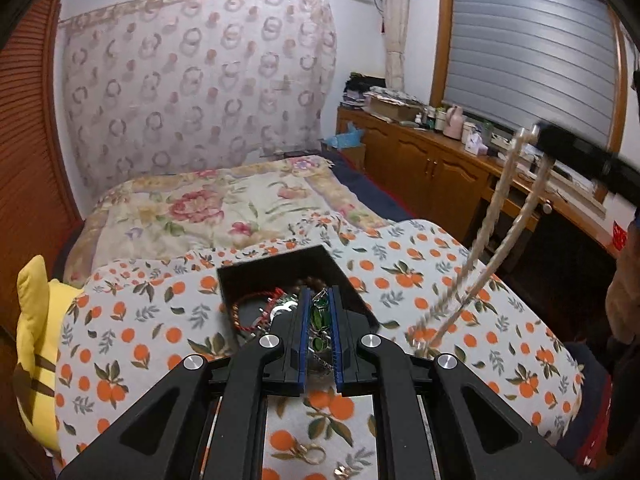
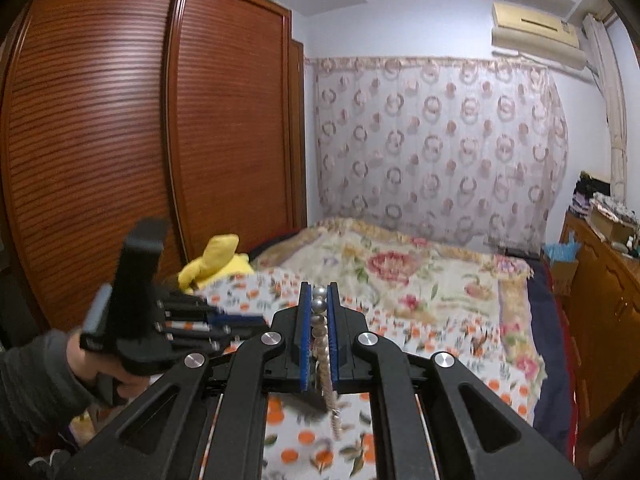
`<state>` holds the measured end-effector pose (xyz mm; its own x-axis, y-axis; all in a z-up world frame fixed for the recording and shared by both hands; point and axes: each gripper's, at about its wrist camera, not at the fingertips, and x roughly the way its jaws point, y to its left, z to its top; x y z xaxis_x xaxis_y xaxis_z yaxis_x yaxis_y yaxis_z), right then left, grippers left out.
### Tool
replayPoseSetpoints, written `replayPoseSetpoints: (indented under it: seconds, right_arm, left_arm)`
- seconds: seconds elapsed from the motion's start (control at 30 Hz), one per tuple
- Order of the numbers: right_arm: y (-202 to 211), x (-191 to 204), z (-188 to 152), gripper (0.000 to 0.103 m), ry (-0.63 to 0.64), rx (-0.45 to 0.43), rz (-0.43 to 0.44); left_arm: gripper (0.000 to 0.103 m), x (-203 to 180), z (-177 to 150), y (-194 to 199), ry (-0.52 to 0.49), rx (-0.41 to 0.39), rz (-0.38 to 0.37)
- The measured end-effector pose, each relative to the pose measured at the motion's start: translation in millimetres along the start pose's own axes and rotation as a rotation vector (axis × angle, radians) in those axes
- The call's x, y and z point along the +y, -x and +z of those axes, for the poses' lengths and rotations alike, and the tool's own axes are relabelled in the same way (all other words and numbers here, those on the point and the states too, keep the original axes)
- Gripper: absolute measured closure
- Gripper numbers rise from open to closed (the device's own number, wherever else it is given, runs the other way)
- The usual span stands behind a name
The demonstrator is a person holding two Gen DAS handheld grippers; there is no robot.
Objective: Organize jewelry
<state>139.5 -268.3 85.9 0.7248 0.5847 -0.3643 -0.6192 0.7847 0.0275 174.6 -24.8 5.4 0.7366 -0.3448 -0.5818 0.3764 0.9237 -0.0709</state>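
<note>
A black jewelry box (image 1: 280,270) lies open on an orange-print cloth (image 1: 404,280). It holds a red cord bracelet (image 1: 246,314), brown beads (image 1: 309,280) and a silver piece (image 1: 282,309). My left gripper (image 1: 320,290) is shut on a green-stone chain piece (image 1: 318,318), lifted just above the box. My right gripper (image 2: 319,286) is shut on a pearl necklace (image 2: 319,308). In the left wrist view the right gripper (image 1: 538,134) is raised at the right, and the pearl necklace (image 1: 500,216) hangs from it in a double strand down to the cloth. The left gripper (image 2: 256,320) shows blurred in a hand (image 2: 100,360).
Gold rings (image 1: 310,454) lie on the cloth close under the left gripper. A bed with a floral quilt (image 1: 208,208) stretches behind. A yellow plush toy (image 1: 36,340) sits at the left beside a wooden wardrobe (image 2: 120,140). A cluttered wooden cabinet (image 1: 432,160) runs along the right.
</note>
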Motion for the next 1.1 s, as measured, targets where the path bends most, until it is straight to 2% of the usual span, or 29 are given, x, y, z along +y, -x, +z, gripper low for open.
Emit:
replayPoseSetpoints:
  seconds: [0.23, 0.4, 0.6, 0.83, 0.9, 0.93, 0.97, 1.1]
  right_arm:
    - [-22.0, -7.9, 39.4, 0.094, 0.018, -0.047, 0.025]
    - [-50.4, -13.3, 51.1, 0.094, 0.023, -0.029, 0.037]
    - [-91.4, -14.7, 34.5, 0.094, 0.01, 0.045, 0.056]
    - [-128.9, -15.0, -0.7, 0.094, -0.023, 0.149, 0.06]
    - [-134.8, -14.9, -8.0, 0.094, -0.03, 0.171, 0.062]
    - [-138.3, -13.6, -12.8, 0.094, -0.032, 0.183, 0.057]
    - [-140.2, -14.5, -16.1, 0.094, -0.034, 0.191, 0.052]
    - [-147.1, -16.0, -26.1, 0.093, -0.05, 0.213, 0.031]
  left_arm:
    - [0.095, 20.0, 16.4, -12.5, 0.031, -0.012, 0.004]
    - [0.095, 29.9, 15.2, -34.4, 0.044, 0.019, 0.005]
    - [0.095, 37.4, -2.4, -60.0, 0.065, 0.077, 0.013]
    - [0.094, 39.5, -11.8, -62.5, 0.059, 0.085, 0.039]
    - [0.089, 38.5, -13.0, -58.9, 0.054, 0.08, 0.046]
    - [0.082, 38.9, -13.6, -56.7, 0.053, 0.075, 0.048]
    - [0.079, 38.8, -14.8, -54.1, 0.052, 0.07, 0.05]
    - [0.078, 38.7, -21.3, -41.9, 0.051, 0.063, 0.059]
